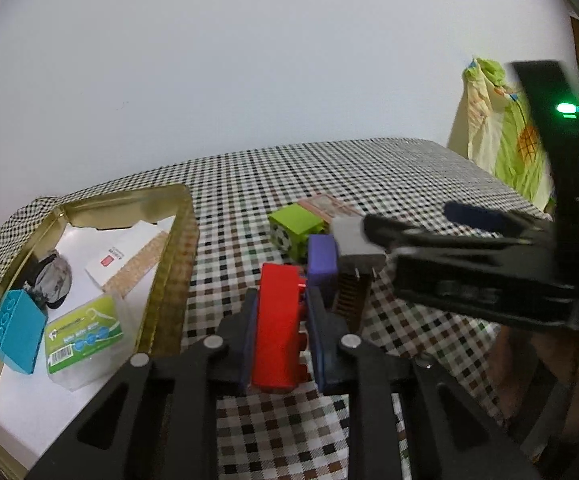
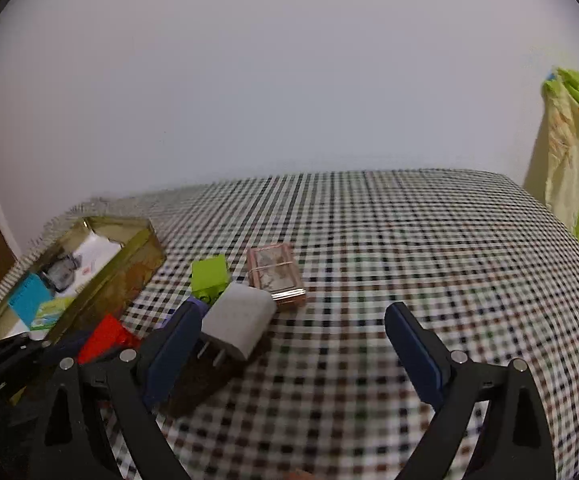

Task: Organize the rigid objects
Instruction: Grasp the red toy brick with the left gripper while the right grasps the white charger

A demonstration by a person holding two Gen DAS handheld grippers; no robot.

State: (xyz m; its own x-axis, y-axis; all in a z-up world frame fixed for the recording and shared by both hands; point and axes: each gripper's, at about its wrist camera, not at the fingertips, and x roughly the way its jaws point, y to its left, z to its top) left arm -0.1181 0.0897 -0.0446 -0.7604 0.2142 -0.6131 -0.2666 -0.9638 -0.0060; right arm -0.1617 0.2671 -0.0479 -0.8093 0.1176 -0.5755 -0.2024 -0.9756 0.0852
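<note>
The left gripper (image 1: 280, 320) clamps a red brick (image 1: 277, 328); the wide-open, empty right gripper (image 2: 293, 344) may bump the charger (image 2: 239, 326) off its stack.

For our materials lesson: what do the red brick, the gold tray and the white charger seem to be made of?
Red brick: probably moulded plastic, smooth with a slight sheen, studs on its side.
Gold tray: likely thin metal, its shiny walls mirroring the contents.
White charger: apparently matt plastic with rounded edges; its two prongs look metallic.
</note>
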